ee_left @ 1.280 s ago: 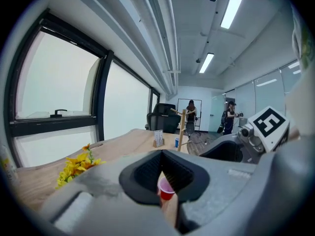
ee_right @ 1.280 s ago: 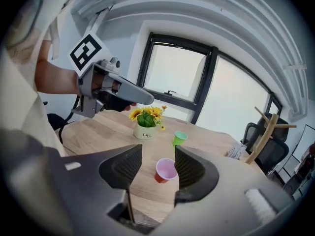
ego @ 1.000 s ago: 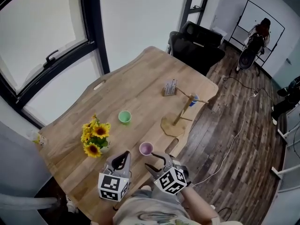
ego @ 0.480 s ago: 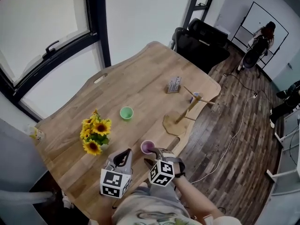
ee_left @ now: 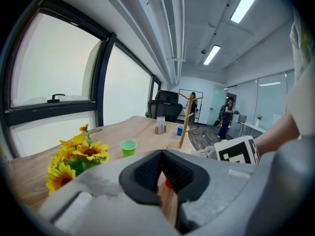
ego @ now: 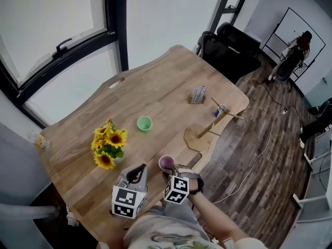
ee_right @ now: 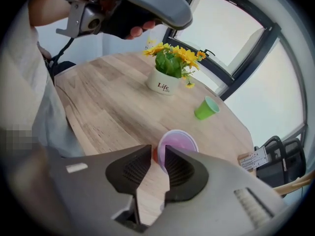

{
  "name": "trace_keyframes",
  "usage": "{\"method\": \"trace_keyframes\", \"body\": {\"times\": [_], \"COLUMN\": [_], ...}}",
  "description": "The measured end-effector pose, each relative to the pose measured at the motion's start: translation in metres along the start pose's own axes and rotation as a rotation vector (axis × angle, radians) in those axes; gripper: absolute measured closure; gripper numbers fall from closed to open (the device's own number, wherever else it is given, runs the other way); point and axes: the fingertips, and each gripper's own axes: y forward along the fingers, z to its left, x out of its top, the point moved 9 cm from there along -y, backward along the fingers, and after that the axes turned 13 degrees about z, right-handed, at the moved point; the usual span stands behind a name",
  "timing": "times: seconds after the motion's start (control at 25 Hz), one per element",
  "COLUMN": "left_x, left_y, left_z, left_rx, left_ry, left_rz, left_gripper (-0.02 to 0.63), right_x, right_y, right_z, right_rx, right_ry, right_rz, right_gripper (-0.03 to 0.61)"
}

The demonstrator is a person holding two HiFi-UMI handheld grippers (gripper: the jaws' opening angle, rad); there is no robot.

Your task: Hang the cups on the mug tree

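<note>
Hanging so far: none that I can see. The mug tree (ego: 215,124) stands at the far right corner of the tabletop (ego: 155,95) with its pegs bare.
Blue cup: the blue cup (ego: 223,109) is just beside the tree. From the left gripper view it looks to be standing on the wood, not hooked on a peg.
Green cup: the green cup (ego: 144,123) stands untouched mid-tabletop, well apart from the tree and from both of my tools.
Purple cup: the purple cup (ego: 166,163) stands upright at the near edge, right in front of me, with the sunflower pot (ego: 108,150) off to its left.
Right tool: my right tool (ego: 171,173) points steeply down onto the purple cup (ee_right: 178,144). Its jaws have just been closing and straddle the near wall, one outside the cup and one over the mouth (ee_right: 158,154). A sliver of gap shows on the outer side, so I judge the pads are not clamped yet.
Left tool: my left tool (ego: 136,173) hangs near the tabletop edge, left of the purple cup and clear of it. Its jaws are pressed together with nothing between them (ee_left: 161,157).
Step in hand: taking hold of the first cup, by my reading.
Left to do: lift the purple cup, carry it across to the tree and hook it on, then do the same for the green and blue cups.
</note>
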Motion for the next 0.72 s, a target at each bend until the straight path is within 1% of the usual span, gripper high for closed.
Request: {"method": "trace_keyframes", "body": {"times": [0.2, 0.32, 0.72], "left_x": [-0.0012, -0.0008, 0.0003], "left_y": [-0.0001, -0.0001, -0.0004], "left_z": [0.0031, 0.0034, 0.0016], "left_rx": [0.005, 0.009, 0.013], "left_ry": [-0.004, -0.005, -0.005], "left_rz": [0.002, -0.001, 0.002], "left_gripper": [0.612, 0.611, 0.612], "right_x": [0.0011, 0.0005, -0.0015], "right_y": [0.0022, 0.0013, -0.0037], "right_z": [-0.0015, -0.0028, -0.0051], "right_rx": [-0.015, -0.024, -0.027], "right_ry": [0.006, 0.009, 0.022], "right_rz": [-0.003, -0.005, -0.021], "right_gripper": [0.536, 0.557, 0.558]}}
